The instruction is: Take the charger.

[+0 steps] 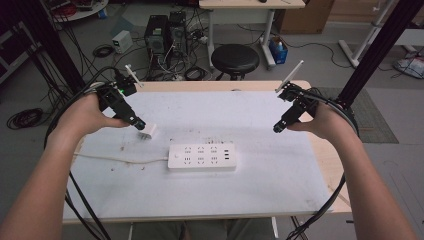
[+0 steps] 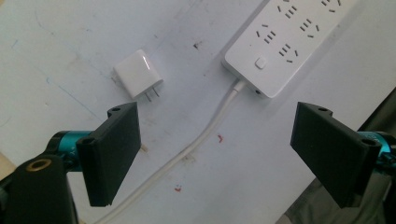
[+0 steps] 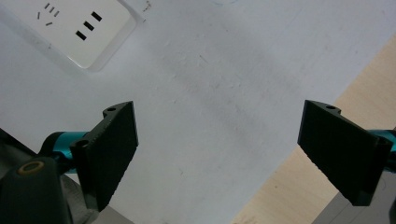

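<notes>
Left gripper (image 2: 215, 154) is held with jaws spread wide, nothing between them, above the charger plug (image 2: 138, 73) at 11 o'clock and power strip (image 2: 289, 42) at 1 o'clock; right gripper (image 3: 217, 154) likewise gapes over the table (image 3: 210, 93).

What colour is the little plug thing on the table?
White. The charger shows best in the left gripper view, lying beside the power strip.
</notes>
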A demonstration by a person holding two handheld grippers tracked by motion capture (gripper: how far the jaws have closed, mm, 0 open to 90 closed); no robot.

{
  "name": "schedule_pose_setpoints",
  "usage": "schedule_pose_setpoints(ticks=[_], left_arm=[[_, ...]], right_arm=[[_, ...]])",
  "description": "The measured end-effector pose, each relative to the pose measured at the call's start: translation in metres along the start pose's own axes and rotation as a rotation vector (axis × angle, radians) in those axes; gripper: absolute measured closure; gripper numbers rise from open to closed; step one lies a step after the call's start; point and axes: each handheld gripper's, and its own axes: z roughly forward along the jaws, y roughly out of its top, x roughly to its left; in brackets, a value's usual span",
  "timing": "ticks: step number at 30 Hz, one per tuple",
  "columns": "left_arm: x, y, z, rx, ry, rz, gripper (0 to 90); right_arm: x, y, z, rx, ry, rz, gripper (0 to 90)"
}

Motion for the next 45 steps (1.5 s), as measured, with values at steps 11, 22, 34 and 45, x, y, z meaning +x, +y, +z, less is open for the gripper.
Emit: schedule_pose_setpoints(ticks=[11,22,34,45], left_arm=[[0.008,0.008,0.015,-0.006,0.034,-0.077,16.1],[0.031,0.026,0.066,0.045,0.047,-0.212,16.1],[0.057,0.028,0.129,0.157,0.094,-0.362,16.1],[0.067,0.026,0.164,0.215,0.119,-0.405,17.8]], right_arm=[[-0.012,-0.006,0.002,-0.014,0.008,0.022,11.7],[-0.021,-0.016,0.016,-0.022,0.015,0.023,11.7],[-0.021,-0.017,0.028,-0.02,0.018,0.013,11.7],[-0.019,-0.014,0.03,-0.02,0.02,0.006,11.7]])
